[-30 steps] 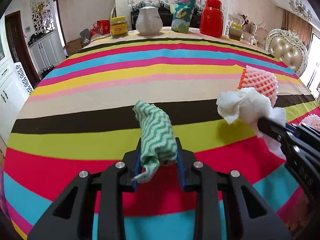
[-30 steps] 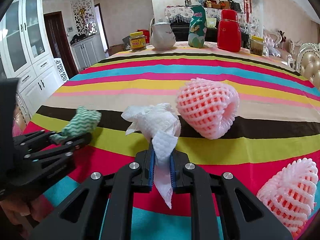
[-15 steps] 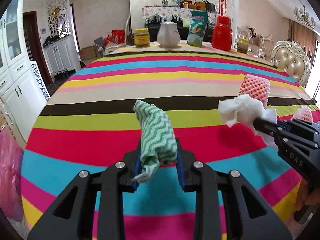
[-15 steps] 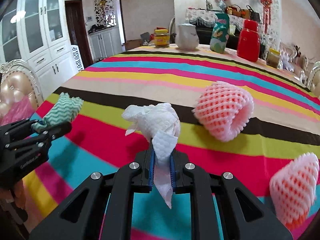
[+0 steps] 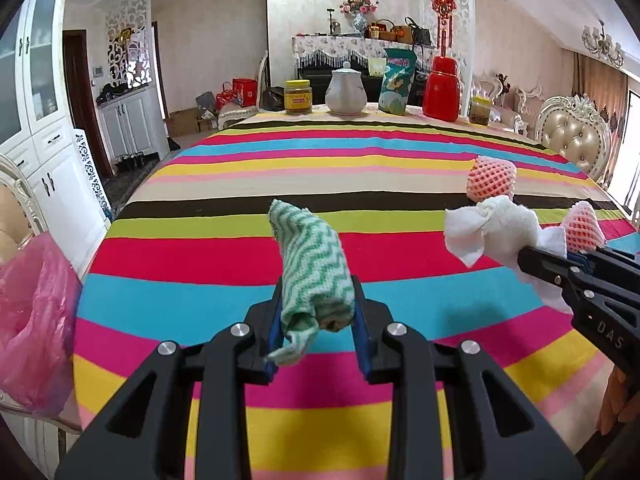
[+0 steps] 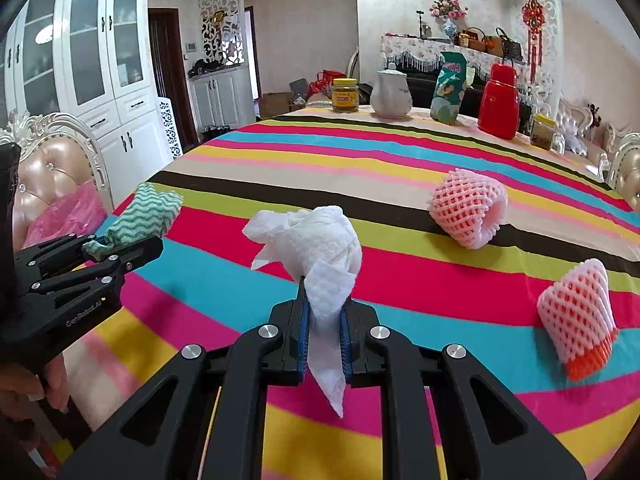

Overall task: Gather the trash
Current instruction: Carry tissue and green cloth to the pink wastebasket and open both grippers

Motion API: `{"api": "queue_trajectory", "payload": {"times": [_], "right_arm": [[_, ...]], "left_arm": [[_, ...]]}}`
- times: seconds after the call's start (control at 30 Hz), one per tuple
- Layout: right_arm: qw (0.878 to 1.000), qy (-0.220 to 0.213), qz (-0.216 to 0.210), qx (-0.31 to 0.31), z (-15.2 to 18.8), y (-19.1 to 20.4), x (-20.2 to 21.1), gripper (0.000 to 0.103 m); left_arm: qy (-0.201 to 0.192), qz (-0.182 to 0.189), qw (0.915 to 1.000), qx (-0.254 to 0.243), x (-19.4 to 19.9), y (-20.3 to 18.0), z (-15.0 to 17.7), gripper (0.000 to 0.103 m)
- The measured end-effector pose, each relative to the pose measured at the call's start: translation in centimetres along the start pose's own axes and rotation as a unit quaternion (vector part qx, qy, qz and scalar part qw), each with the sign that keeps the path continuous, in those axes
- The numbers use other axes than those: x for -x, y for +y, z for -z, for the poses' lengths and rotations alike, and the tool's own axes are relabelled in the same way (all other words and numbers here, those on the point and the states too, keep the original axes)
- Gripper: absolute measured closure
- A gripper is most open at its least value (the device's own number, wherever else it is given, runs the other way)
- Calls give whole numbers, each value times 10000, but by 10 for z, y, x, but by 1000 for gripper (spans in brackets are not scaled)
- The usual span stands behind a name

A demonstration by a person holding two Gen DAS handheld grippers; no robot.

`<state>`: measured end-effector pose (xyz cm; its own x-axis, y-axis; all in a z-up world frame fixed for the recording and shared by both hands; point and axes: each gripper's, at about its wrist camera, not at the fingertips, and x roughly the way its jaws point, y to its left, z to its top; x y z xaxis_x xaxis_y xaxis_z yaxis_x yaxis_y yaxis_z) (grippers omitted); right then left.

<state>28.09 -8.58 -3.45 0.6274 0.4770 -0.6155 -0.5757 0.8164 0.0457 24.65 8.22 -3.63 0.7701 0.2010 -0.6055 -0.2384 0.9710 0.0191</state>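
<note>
Holding trash in both claws, above the near end of the striped tabletop (image 5: 360, 184). Far left, off the tabletop edge, pink plastic bag (image 5: 34, 320) hangs by a chair; also seen in right wrist view (image 6: 68, 216) behind your left claw. Your left claw (image 5: 316, 320) is clamped on a green-white zigzag cloth (image 5: 312, 272), rolled up, pinched between the blue pads, top end sticking up and forward, loose tail hanging below. Same claw shows in right wrist view (image 6: 124, 246), cloth (image 6: 148, 216) poking out past the tips. Your right claw (image 6: 324, 328) is closed narrow on a crumpled white paper towel (image 6: 316, 248), wad bunched above the pads, one strip dangling under them. From left wrist view the right claw (image 5: 540, 260) comes in from the right edge, towel (image 5: 492, 232) out front of it. Both held things are clear of the cloth-covered surface, well apart from each other. Still lying on the tabletop right of the towel: one pink foam fruit net (image 6: 468, 208) on the dark stripe, second foam net (image 6: 576, 312) nearer, by the right edge. Far end of tabletop, left to right: yellow-lid jar (image 5: 298, 98), white teapot (image 5: 346, 90), green snack bag (image 5: 396, 84), red thermos (image 5: 442, 88), small jar (image 5: 480, 110)
</note>
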Motion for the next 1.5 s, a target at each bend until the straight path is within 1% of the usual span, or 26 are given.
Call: {"api": "queue_trajectory", "payload": {"times": [0.2, 0.33, 0.6, 0.8, 0.93, 1.1, 1.2, 1.27, 1.43, 1.5], "right_arm": [[9999, -113, -82, 64, 8, 18, 18, 89], [9996, -150, -218, 101, 12, 30, 26, 89], [9980, -204, -503, 316, 8, 69, 30, 89], [9954, -256, -807, 455, -1, 105, 26, 89], [9931, -273, -1005, 543, -10, 130, 18, 89], [9891, -249, -1290, 660, -20, 162, 3, 89], [9855, -243, -1490, 773, -29, 189, -9, 89], [9828, -224, -1627, 838, -34, 205, -16, 89], [9745, -167, -1976, 1047, -48, 247, -34, 89], [9714, -142, -2078, 1139, -52, 263, -41, 89]], "left_arm": [[-116, -27, 9999, 28, 20, 6, 12, 75], [-281, -106, 9995, 27, 37, 13, 18, 74], [-517, -312, 9981, 153, 65, 50, 29, 74], [-617, -474, 9966, 261, 82, 90, 37, 74], [-637, -555, 9957, 368, 89, 117, 39, 74], [-687, -768, 9933, 526, 100, 157, 44, 73], [-755, -989, 9903, 620, 110, 187, 47, 73], [-769, -1063, 9888, 714, 115, 204, 48, 73], [-750, -1406, 9822, 992, 125, 258, 55, 73], [-716, -1526, 9801, 1044, 124, 273, 57, 72]]}}
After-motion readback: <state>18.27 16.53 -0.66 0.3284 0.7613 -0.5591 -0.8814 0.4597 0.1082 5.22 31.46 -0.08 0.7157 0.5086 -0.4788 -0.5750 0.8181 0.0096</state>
